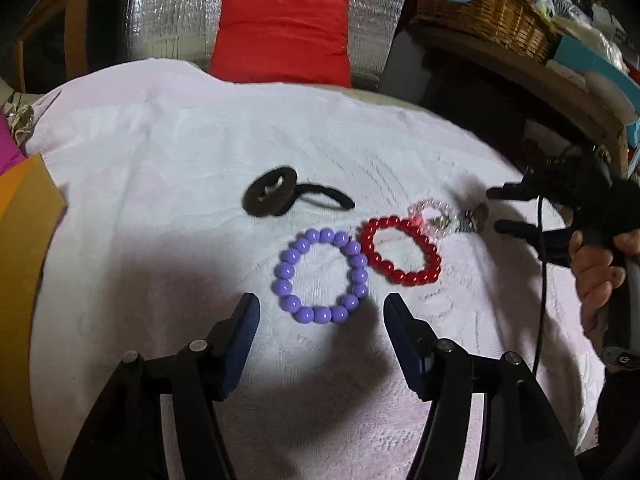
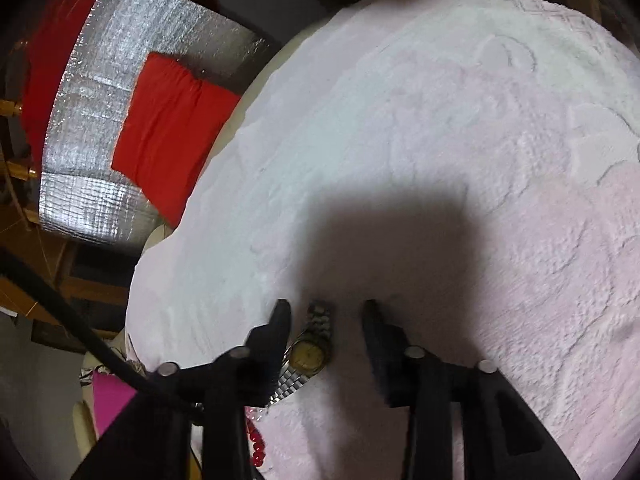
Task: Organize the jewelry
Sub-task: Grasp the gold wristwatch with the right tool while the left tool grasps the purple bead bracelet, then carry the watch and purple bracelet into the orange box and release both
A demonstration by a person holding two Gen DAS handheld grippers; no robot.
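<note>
**Jewelry laid out on the towel; both grippers open, nothing held**

The left gripper (image 1: 320, 312) stood with jaws wide and empty just short of the purple bead bracelet (image 1: 320, 276), presumably lined up to take it. The right gripper (image 2: 326, 312) was partly open astride the wristwatch (image 2: 310, 350), pads clear of it. The red bead bracelet (image 1: 400, 252) touched the purple one on the white towel (image 1: 180, 160).

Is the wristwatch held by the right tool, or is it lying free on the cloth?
Lying free. The wristwatch rests flat on the white cloth between the right tool's open fingers; neither pad presses it.
</note>
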